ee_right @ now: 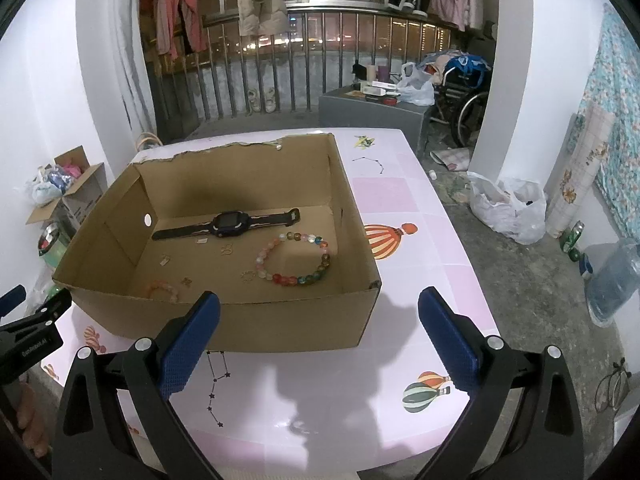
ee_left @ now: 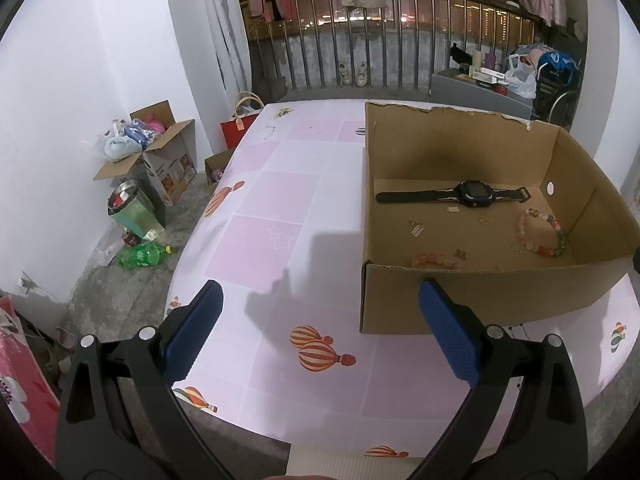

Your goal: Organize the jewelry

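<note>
An open cardboard box [ee_left: 460, 304] [ee_right: 280, 324] stands on the pink table. Inside lie a dark smartwatch [ee_left: 468, 193] [ee_right: 230, 223], a multicoloured bead bracelet [ee_left: 546, 236] [ee_right: 296, 258], a pink bead bracelet [ee_left: 436, 259] [ee_right: 162, 290] and several small gold charms [ee_left: 416, 228] [ee_right: 227, 249]. My left gripper [ee_left: 320, 300] hangs open over the table, left of the box's near corner, holding nothing. My right gripper [ee_right: 320, 300] is open and empty in front of the box's near wall. The left gripper's tip [ee_right: 12, 296] shows at the far left of the right wrist view.
The table [ee_left: 280, 208] [ee_right: 400, 200] wears a pink cloth with balloon prints. On the floor to the left are cardboard boxes [ee_left: 160, 152], a bin [ee_left: 132, 212] and green bottles [ee_left: 140, 256]. To the right lie a white plastic bag [ee_right: 508, 208] and a water jug [ee_right: 616, 280].
</note>
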### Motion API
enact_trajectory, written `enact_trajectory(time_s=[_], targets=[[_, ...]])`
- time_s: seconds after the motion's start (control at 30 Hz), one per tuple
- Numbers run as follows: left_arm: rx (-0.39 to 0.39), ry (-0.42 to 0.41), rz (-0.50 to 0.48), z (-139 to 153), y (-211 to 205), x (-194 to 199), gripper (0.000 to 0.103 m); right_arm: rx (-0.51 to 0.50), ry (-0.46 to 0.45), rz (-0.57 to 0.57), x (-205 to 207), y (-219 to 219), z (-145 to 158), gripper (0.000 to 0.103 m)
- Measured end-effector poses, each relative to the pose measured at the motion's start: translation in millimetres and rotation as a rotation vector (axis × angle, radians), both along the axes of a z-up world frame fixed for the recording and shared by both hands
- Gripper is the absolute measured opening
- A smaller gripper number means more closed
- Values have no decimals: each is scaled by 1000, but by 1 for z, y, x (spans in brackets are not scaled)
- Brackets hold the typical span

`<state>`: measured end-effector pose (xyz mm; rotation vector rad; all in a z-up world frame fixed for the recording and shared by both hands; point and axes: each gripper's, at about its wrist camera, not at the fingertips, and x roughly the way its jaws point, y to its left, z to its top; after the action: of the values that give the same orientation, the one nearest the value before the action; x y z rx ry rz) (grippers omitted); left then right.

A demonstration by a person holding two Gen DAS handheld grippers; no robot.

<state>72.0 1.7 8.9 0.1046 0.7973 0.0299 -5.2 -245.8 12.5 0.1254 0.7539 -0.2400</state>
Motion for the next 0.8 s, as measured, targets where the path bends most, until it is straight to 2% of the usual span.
enact_trajectory(time_s=[0.8], targets=[[-23, -17, -7, 6, 0, -9, 95, -1, -2, 4, 0, 2, 0, 97]])
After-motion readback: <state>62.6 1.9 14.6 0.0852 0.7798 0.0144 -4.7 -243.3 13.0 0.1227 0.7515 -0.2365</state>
